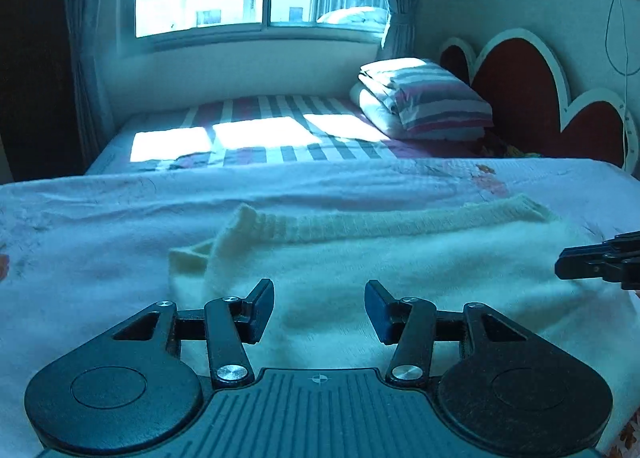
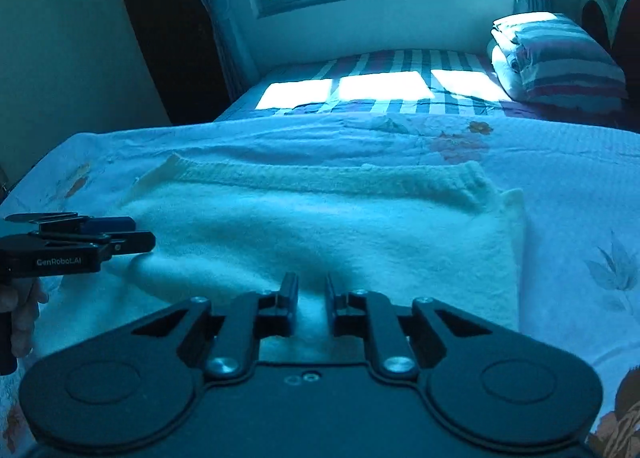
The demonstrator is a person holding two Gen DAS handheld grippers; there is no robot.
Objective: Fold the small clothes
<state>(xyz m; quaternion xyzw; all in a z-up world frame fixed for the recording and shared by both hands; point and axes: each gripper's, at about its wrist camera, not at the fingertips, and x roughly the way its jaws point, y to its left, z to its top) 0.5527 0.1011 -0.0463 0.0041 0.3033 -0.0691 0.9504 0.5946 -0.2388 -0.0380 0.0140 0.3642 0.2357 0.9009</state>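
Left gripper (image 1: 319, 308) hovered with its jaws apart and empty over the near edge of the cream knitted sweater (image 1: 400, 270), which lay flat on the floral bedspread (image 1: 80, 225). Right gripper (image 2: 312, 298) stood narrow, apparently gripping nothing. Soft, light and floppy, the knit would probably lift best pinched at its near corners.

I hold my left gripper (image 1: 319, 308) tilted downward with jaws parted wide, my right gripper (image 2: 312, 300) likewise tilted, jaws narrowly apart, seemingly gripping nothing.
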